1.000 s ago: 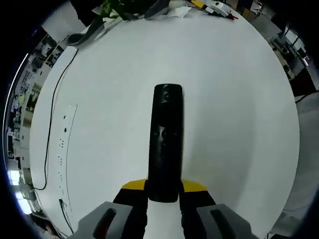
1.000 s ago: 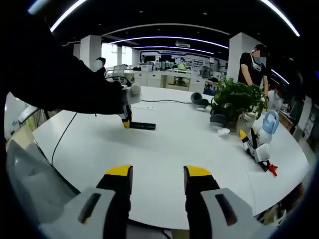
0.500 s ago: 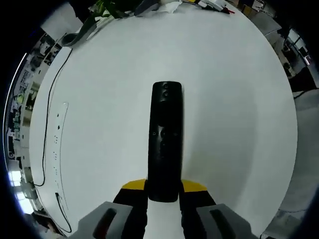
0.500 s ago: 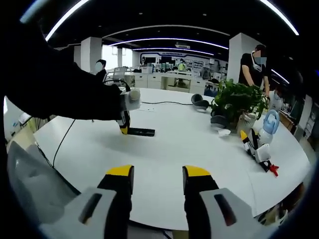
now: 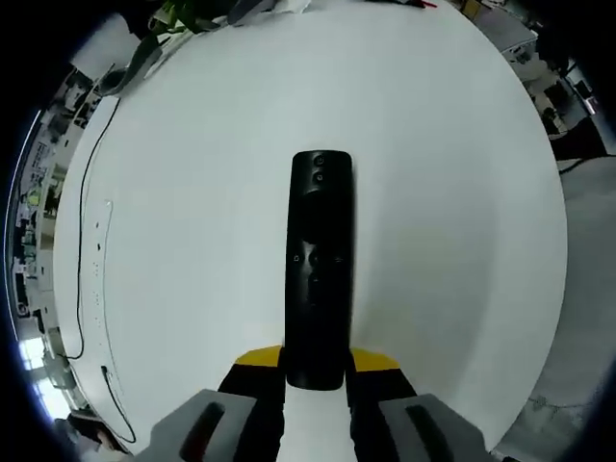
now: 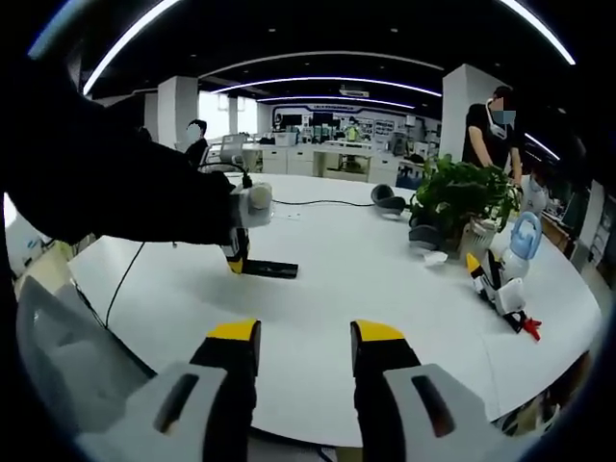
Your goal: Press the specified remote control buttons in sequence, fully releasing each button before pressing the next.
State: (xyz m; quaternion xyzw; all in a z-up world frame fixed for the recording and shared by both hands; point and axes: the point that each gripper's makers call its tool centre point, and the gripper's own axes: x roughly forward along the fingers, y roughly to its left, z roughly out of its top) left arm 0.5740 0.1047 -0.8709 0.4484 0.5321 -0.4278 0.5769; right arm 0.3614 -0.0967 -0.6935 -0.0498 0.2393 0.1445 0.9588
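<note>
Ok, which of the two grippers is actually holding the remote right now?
The left gripper: its yellow-tipped jaws are clamped on the near end of the black remote. The right gripper hangs open above the white table, holding nothing.

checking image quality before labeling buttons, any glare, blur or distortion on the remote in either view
Left gripper view: the remote is sharp and evenly lit, its buttons faint dark-on-dark, no glare; the fisheye bows the white table. Right gripper view: the remote is small and far, buttons unreadable; ceiling light strips curve with the distortion and the plant is clear.
</note>
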